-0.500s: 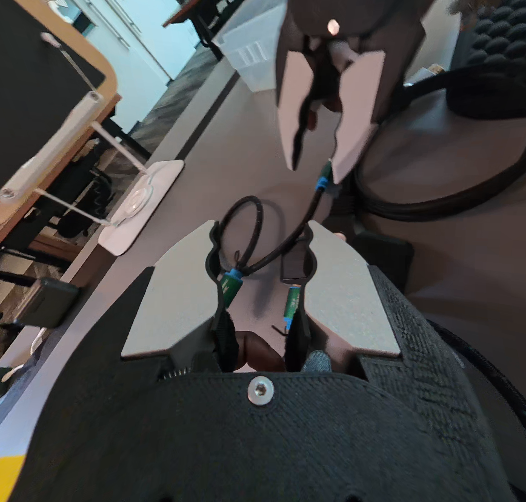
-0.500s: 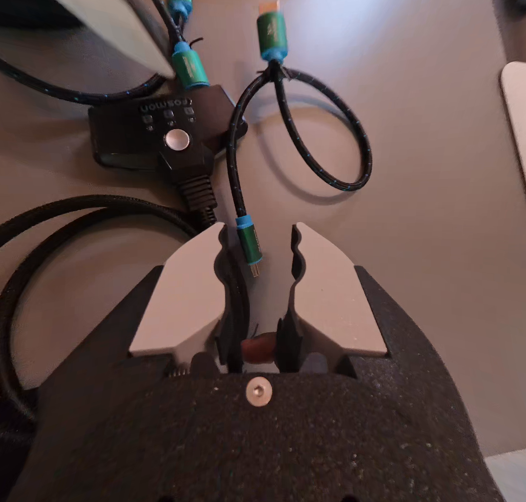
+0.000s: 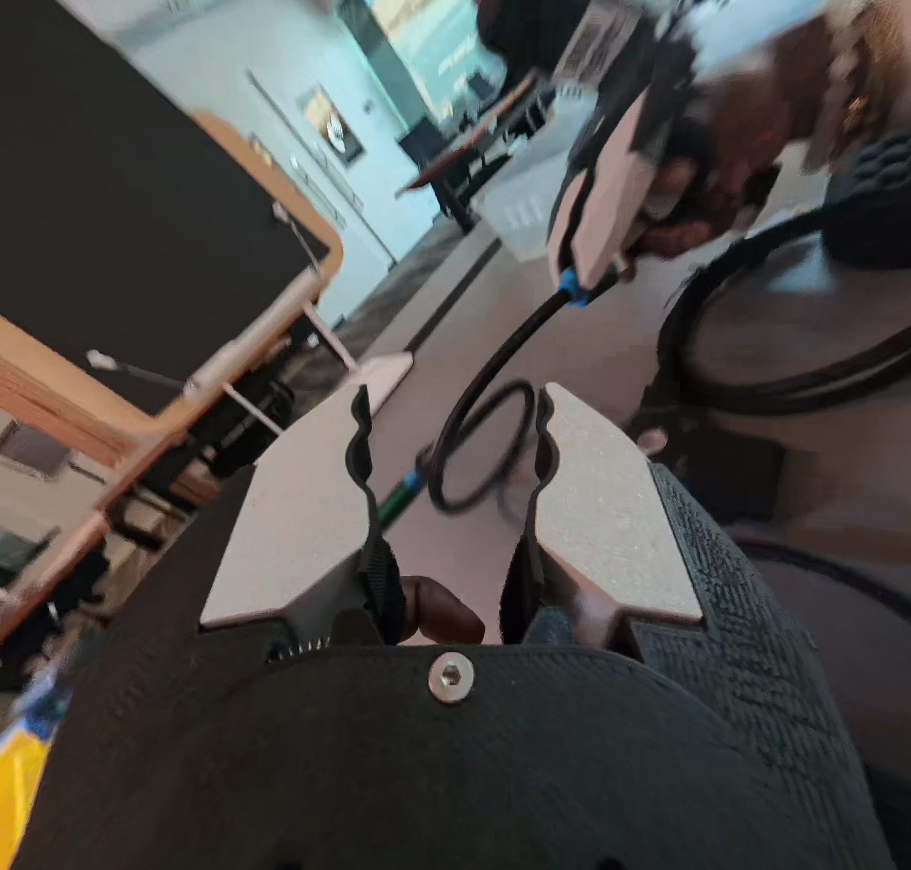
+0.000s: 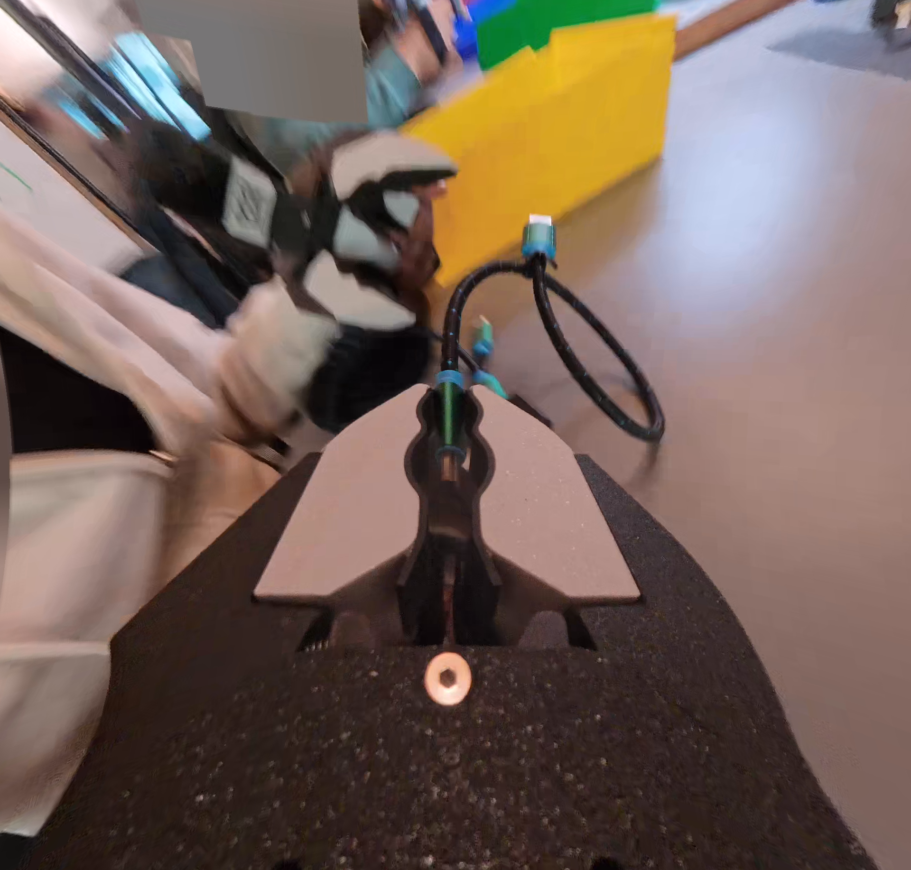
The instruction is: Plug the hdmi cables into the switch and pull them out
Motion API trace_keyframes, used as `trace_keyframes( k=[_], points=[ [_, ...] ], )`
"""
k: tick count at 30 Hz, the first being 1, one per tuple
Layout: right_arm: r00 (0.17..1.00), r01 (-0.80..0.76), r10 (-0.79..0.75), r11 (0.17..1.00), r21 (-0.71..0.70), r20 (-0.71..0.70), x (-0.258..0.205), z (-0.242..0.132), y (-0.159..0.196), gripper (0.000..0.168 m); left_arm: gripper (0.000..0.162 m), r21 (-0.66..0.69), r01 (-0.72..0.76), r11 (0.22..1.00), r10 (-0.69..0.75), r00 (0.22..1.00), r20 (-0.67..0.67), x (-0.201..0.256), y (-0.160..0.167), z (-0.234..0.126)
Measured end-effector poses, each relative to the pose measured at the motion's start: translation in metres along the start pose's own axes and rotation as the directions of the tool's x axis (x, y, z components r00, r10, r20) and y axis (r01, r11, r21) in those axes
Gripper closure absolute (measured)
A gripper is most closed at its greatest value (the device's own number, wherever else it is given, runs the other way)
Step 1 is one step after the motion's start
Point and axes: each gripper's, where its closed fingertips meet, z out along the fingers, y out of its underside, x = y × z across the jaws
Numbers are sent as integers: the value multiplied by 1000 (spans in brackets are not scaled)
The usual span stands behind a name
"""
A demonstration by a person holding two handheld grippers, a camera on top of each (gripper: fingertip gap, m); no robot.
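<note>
HDMI cable (image 4: pixel 599 348), short, braided and looped, hangs lifted over the grey counter (image 4: pixel 764 304) with one green plug (image 4: pixel 449 415) pinched between the closed fingers of the right gripper (image 4: pixel 449 403); its far plug (image 4: pixel 538 237) dangles free. The left gripper (image 3: pixel 451 457) hovers with fingers wide apart, holding nothing. The switch is too blurred to place surely. To plug in well, judge the port first, square the plug to it, steady the switch with the left, then push straight.
</note>
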Motion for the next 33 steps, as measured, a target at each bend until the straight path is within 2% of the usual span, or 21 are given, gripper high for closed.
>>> trace_keyframes(
  k=[2, 3, 5, 7, 9, 13, 14, 16, 18, 22, 24, 27, 28, 30, 33],
  points=[
    [980, -153, 140, 985, 80, 144, -13, 2, -11, 157, 97, 63, -166, 984, 167, 986, -11, 13, -26, 3],
    [961, -210, 189, 973, 90, 203, -18, 4, -13, 157, 97, 49, -284, 958, 285, 958, -16, 21, -33, 8],
    [932, -293, 262, 952, 92, 251, -20, 11, -14, 157, 97, -21, -502, 865, 501, 865, -25, 29, -35, 22],
    [912, -341, 306, 936, 91, 273, -22, 16, -14, 157, 102, -89, -619, 780, 617, 785, -49, 32, -32, 35],
    [898, -362, 324, 929, 82, 297, -26, 17, -14, 157, 117, -144, -647, 749, 637, 762, -113, 34, -24, 41],
    [886, -378, 332, 921, 91, 323, -31, 16, -19, 157, 144, -140, -626, 767, 598, 776, -200, 38, -24, 37],
    [889, -365, 317, 926, 94, 329, -33, 16, -20, 156, 146, -144, -611, 779, 578, 787, -216, 37, -25, 35],
    [919, -279, 223, 950, 137, 324, -38, 16, -26, 153, 150, -176, -572, 801, 533, 815, -225, 29, -27, 28],
    [949, -141, 72, 968, 208, 306, -49, 13, -34, 135, 151, -216, -533, 818, 499, 844, -196, 9, -32, 17],
    [964, 203, -239, 944, 259, 118, -58, 16, -38, 131, 151, -215, -417, 883, 377, 904, -202, -12, -47, -15],
    [899, 429, -436, 862, 270, -40, -60, 17, -43, 125, 151, -226, -383, 896, 336, 916, -219, -20, -54, -32],
    [732, 682, -648, 696, 226, -211, -71, 21, -47, 128, 151, -294, -443, 847, 395, 895, -208, -53, -68, -61],
    [706, 709, -676, 673, 212, -212, -76, 24, -45, 129, 151, -320, -454, 831, 410, 890, -199, -66, -75, -72],
    [711, 703, -681, 681, 206, -176, -83, 31, -41, 130, 151, -392, -462, 795, 400, 886, -233, -83, -79, -93],
    [734, 677, -665, 706, 207, -134, -85, 39, -35, 132, 151, -505, -495, 707, 333, 863, -379, -72, -62, -116]
  ],
)
